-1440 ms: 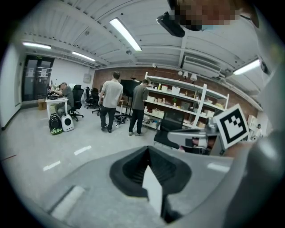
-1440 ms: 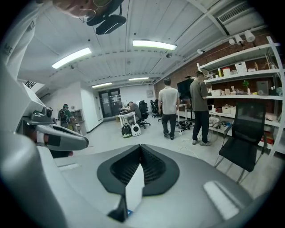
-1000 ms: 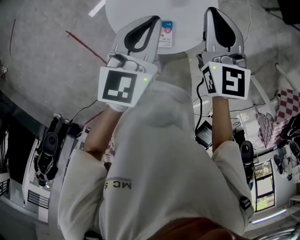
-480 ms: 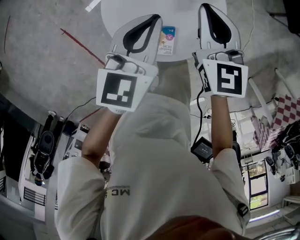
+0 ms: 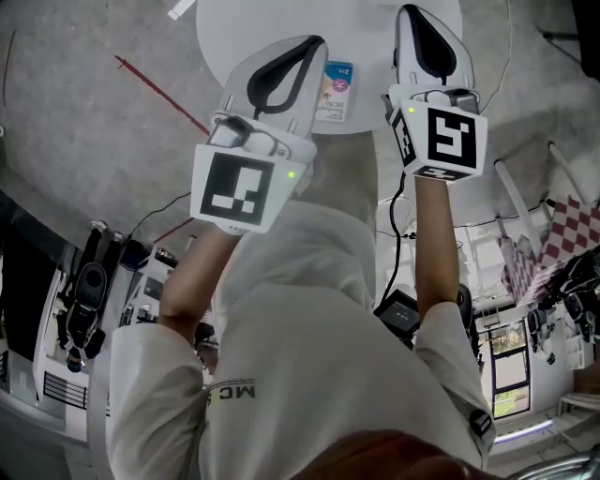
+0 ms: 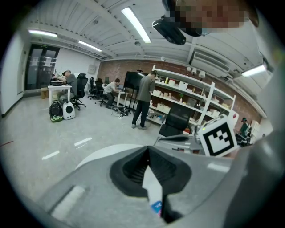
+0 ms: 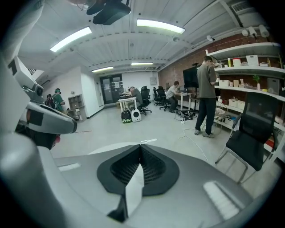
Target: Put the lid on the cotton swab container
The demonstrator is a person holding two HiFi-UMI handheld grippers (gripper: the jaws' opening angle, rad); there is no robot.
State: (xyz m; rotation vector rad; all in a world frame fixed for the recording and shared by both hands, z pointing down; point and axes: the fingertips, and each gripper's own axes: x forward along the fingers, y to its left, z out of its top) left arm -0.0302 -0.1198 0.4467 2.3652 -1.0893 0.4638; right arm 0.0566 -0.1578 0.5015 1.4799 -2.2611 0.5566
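My left gripper (image 5: 314,45) and right gripper (image 5: 410,13), both pressed together and empty, raised over white round table (image 5: 234,19); small blue box (image 5: 335,89) lies between them.

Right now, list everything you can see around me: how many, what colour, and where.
table: one, white, round, ahead under both grippers
small box: one, blue-topped, on the table between the grippers, possibly the swab container
floor line: one, red, left of the table
office chair: one, black, near the shelves
standing person: one, grey top, facing the shelves
left gripper: grey, jaws together, empty
right gripper: grey, jaws together, empty
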